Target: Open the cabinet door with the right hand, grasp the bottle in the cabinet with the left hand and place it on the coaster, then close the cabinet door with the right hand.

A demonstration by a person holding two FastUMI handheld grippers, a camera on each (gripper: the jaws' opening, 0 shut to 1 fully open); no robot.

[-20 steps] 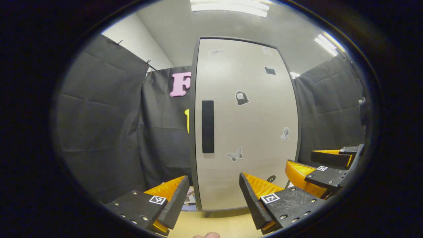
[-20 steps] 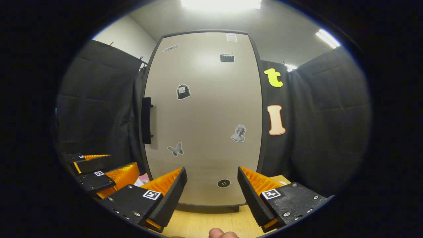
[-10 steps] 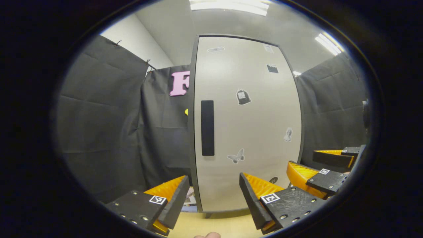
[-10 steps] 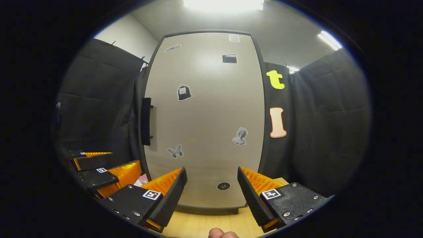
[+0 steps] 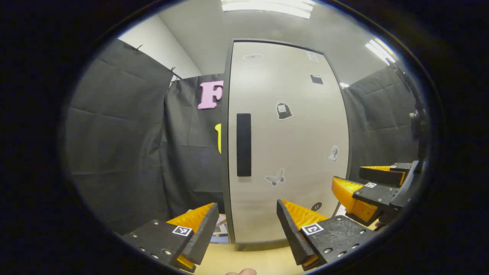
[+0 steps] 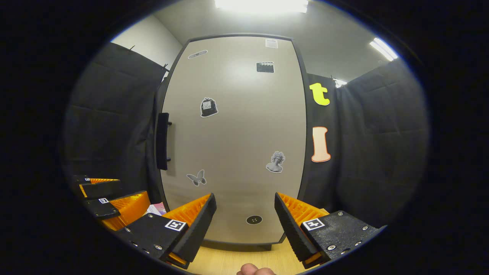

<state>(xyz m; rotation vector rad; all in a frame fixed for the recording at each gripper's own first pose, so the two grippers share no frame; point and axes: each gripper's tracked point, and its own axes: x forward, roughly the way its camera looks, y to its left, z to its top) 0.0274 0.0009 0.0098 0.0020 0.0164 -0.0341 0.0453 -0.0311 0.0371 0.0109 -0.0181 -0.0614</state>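
A tall pale cabinet door [image 5: 290, 145] [image 6: 233, 145] stands shut on the wooden table, with small stickers on it and a black vertical handle [image 5: 243, 144] [image 6: 162, 141] near its left edge. My left gripper [image 5: 247, 223] is open and empty, held a little way in front of the door's lower left part, below the handle. My right gripper [image 6: 245, 214] is open and empty too, facing the door's lower middle; it also appears at the right of the left gripper view [image 5: 357, 182]. The left gripper also appears at the lower left of the right gripper view [image 6: 103, 191]. The door hides the bottle.
Black cloth walls [image 5: 122, 145] [image 6: 374, 152] close in the cabinet on both sides. The light wooden table top [image 5: 248, 259] [image 6: 237, 259] runs under the grippers. Some printed paper or a flat printed item [image 5: 221, 231] [image 6: 156, 209] lies on the table left of the cabinet's foot.
Both grippers have shifted slightly; the handle has slid left in the right gripper view and the cabinet a little right in the left gripper view. The door stays shut, both grippers open.
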